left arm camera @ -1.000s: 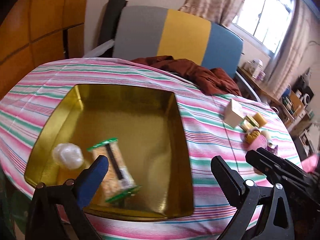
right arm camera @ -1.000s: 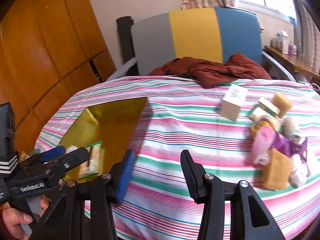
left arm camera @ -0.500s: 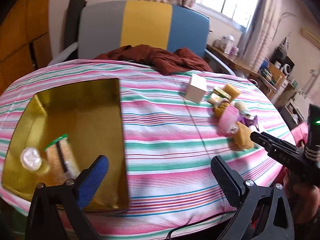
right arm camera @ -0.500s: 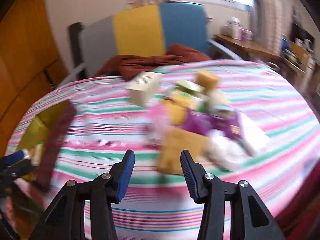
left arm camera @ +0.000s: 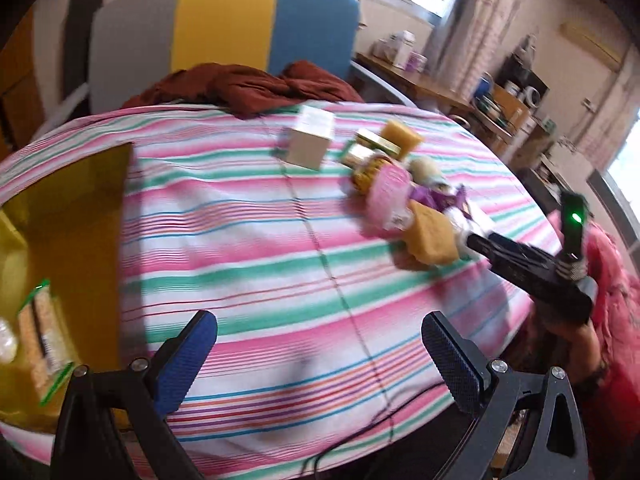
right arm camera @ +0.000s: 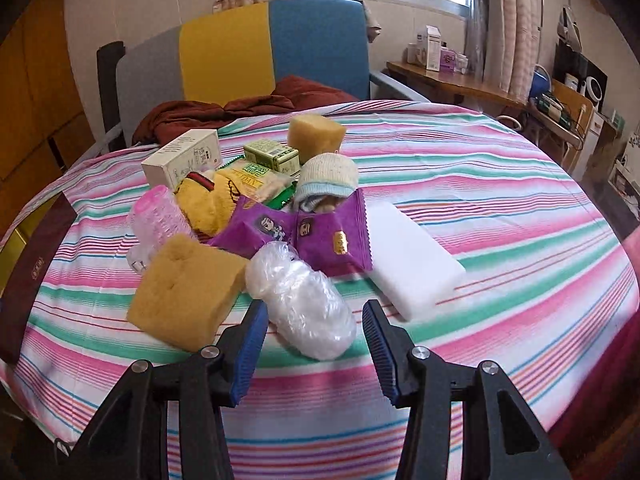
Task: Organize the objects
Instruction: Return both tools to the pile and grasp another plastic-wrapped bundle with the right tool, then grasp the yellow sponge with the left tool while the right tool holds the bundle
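Striped worktop (right arm camera: 500, 200): my right gripper (right arm camera: 314, 344) hangs half-open and empty at the plastic bag (right arm camera: 300, 300), beside the sponge (right arm camera: 184, 292) — a skewed close could nudge the pile; left gripper (left arm camera: 320, 356) open, empty.

L hand-held gripper (left arm camera: 316, 356) agape, R hand-held gripper (right arm camera: 316, 344) part-open

our round table in its striped cloth (right arm camera: 480, 200)

on it we see a gold tin (left arm camera: 72, 216) at the left edge, a white block (right arm camera: 408, 264), two sponges, a carton (right arm camera: 180, 160), wrapped snacks.
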